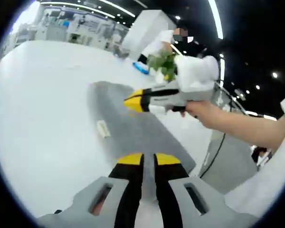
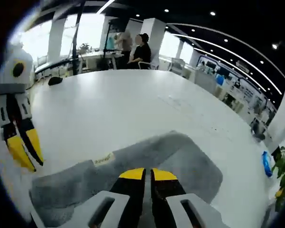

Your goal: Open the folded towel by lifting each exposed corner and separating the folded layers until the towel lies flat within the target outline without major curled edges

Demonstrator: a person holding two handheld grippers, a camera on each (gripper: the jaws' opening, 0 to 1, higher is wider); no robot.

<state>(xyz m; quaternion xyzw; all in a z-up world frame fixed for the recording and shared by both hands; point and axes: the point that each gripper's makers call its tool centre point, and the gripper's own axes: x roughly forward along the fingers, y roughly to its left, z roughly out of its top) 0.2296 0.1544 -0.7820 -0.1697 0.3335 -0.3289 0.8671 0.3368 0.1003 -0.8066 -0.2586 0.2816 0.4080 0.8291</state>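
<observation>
Left gripper view: grey towel point(image 1: 133, 126) on white table point(image 1: 47, 95); left tool point(image 1: 148, 161) pressed together at 6 o'clock; right tool point(image 1: 133, 101) at 1 o'clock, state unclear. Right gripper view: right tool point(image 2: 147, 175) pressed together over towel point(image 2: 180, 161); left tool point(image 2: 26, 152) spread at 9 o'clock. Unfolding mid-way; next, lift a corner.

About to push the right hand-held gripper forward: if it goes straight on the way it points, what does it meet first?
Most likely the grey towel: the right hand-held gripper points its yellow tips over it, jaws nearly together. Past its far edge lies bare white table. Its height above the cloth is unclear.
</observation>
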